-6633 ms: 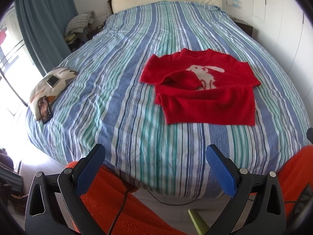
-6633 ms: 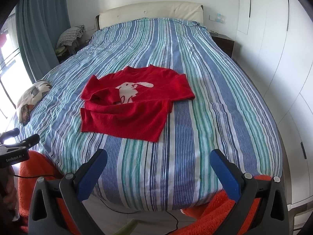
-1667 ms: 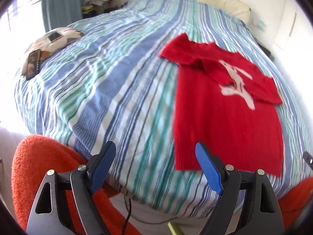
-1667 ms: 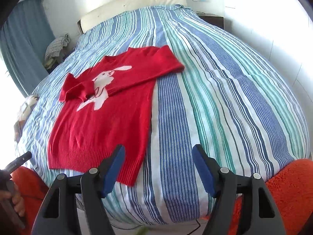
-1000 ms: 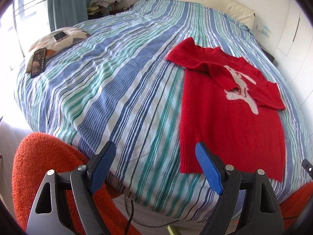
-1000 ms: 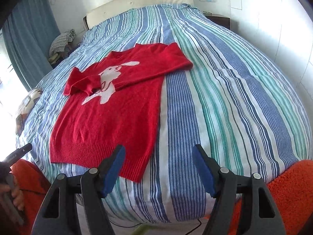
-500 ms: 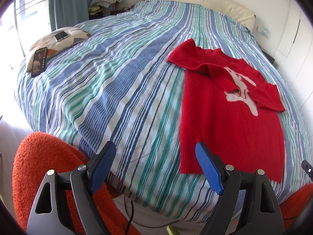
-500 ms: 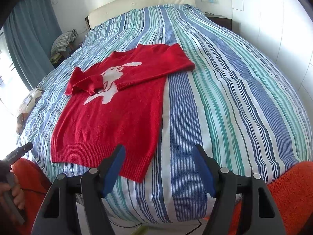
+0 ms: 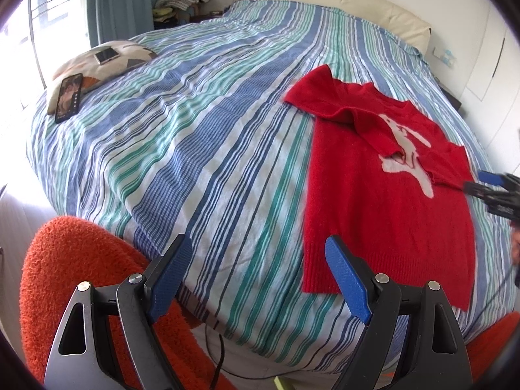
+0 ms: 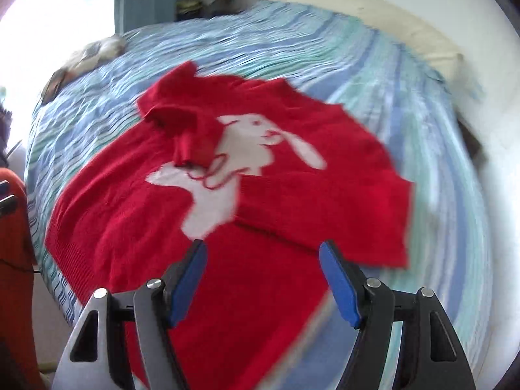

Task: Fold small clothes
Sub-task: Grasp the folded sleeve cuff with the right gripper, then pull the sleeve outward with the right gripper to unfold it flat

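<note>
A small red sweater (image 9: 386, 195) with a white rabbit on the chest lies flat on the striped bed (image 9: 201, 136), both sleeves folded in over the front. It also shows in the blurred right wrist view (image 10: 247, 188). My left gripper (image 9: 260, 279) is open and empty, hovering off the bed's near edge, left of the sweater's hem. My right gripper (image 10: 263, 279) is open and empty, low over the sweater's lower body, near the folded right sleeve (image 10: 325, 224). It also shows at the right edge of the left wrist view (image 9: 497, 188).
A patterned cushion (image 9: 97, 61) with a white phone and a black phone (image 9: 69, 97) lies at the bed's far left corner. An orange fluffy seat (image 9: 74, 279) stands below the bed edge. A cream headboard (image 9: 341, 3) and teal curtain (image 9: 130, 3) lie beyond.
My right gripper has swept forward and left, over the sweater, and now shows in the left wrist view. My left gripper has barely moved. Both have stayed open.
</note>
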The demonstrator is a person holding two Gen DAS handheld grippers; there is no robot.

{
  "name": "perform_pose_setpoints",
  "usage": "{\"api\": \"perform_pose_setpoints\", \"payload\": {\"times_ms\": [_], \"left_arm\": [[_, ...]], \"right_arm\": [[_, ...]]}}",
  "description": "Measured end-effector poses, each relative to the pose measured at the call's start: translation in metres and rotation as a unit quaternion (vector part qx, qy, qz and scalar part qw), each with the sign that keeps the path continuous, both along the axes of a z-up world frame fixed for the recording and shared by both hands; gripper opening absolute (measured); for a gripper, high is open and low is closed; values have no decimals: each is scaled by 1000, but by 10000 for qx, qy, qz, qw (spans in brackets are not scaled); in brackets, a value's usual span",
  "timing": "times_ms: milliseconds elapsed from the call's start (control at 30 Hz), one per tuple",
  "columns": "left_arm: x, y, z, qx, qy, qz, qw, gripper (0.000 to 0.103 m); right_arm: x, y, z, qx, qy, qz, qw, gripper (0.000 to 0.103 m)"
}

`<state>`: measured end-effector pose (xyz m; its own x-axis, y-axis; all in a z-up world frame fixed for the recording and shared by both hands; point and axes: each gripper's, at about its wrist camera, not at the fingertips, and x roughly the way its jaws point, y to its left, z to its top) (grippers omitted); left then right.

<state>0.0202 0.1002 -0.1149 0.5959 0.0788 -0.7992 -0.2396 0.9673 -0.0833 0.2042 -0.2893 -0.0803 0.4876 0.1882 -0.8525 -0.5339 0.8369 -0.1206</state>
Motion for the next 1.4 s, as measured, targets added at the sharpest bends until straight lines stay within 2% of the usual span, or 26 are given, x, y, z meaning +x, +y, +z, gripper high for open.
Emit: {"api": "perform_pose_setpoints", "payload": {"times_ms": [100,167,200,233,267,333,433,500,600,633,733,933,1067,1133,1200,1233,1267,1300,1400], "left_arm": [[1,3,-3,12,87,31,10000,86],[3,5,-4,-25,131,75,9999,86],[3,7,-5,-48,162,106,9998,86],[4,9,-7,-76,193,138,9997,86],[4,10,-8,-108,210,166,9996,86],[4,12,-10,-137,237,192,9994,86],[6,11,-15,-139,349,173,9991,86],[8,7,-17,-107,394,130,9991,86],[10,-1,-16,3,370,34,9993,86],[11,-4,-16,45,372,-9,9993,86],[13,-13,-18,176,412,-132,9989,86],[9,-24,-16,594,381,-337,9969,86],[9,-15,-17,490,423,-222,9977,86],[9,-10,-18,399,433,-152,9982,86],[9,-6,-19,322,452,-87,9984,86],[10,-6,-20,309,463,-75,9984,86],[11,-7,-21,309,476,-80,9984,86],[11,-8,-22,318,488,-94,9983,86],[12,-15,-23,431,527,-214,9975,86]], "right_arm": [[29,23,-41,-127,180,32,9998,70],[46,22,-64,-5,406,-84,9991,55],[52,16,-67,106,493,-219,9985,26],[57,3,-62,238,480,-512,9972,7],[61,-12,-53,483,458,-755,9949,7],[63,-65,-24,891,114,-1489,9848,7],[55,-182,14,1338,-311,-2879,9478,7],[38,-265,28,1324,-560,-3812,9133,7],[11,-359,15,1210,-374,-4794,8684,7],[5,-376,7,1155,-280,-4936,8615,7],[-8,-398,-20,1150,15,-5011,8577,7],[-18,-397,-53,1271,251,-5155,8470,7],[-20,-403,-67,1489,398,-5177,8416,7],[-28,-412,-64,1784,431,-5266,8301,14],[-40,-425,-54,1815,370,-5574,8093,15],[-44,-427,-47,1806,257,-5668,8034,15],[-47,-428,-35,1790,66,-5692,8025,16],[-45,-425,-26,1788,-68,-5611,8081,16],[-27,-408,-14,2014,-100,-5082,8373,16]]}}
